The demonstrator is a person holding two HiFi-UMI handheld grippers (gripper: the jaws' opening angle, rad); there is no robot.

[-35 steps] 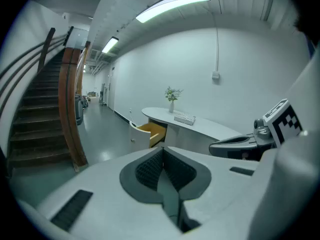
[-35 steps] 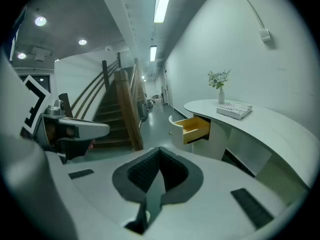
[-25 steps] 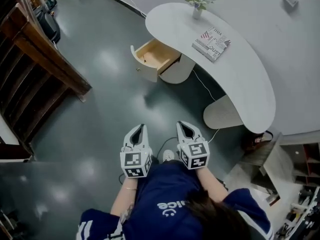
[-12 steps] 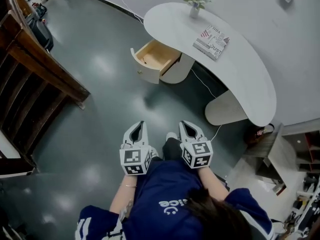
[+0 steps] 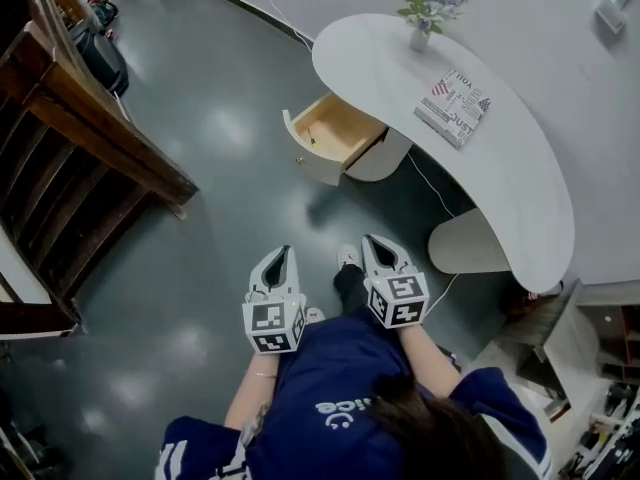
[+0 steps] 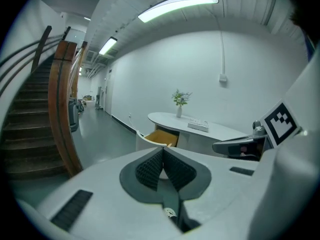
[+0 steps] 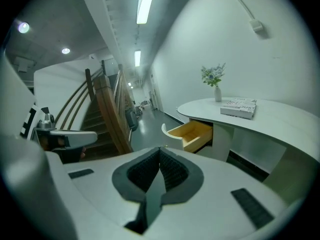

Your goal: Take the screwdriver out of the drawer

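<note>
Closer now: the person has stepped toward the open drawer (image 5: 338, 131). The left gripper (image 5: 284, 253) and right gripper (image 5: 372, 243) are both clenched and empty. No screwdriver fetched yet.

White letters "ice" on blue shirt (image 5: 338, 408), book (image 5: 452, 108) print unreadable
</note>
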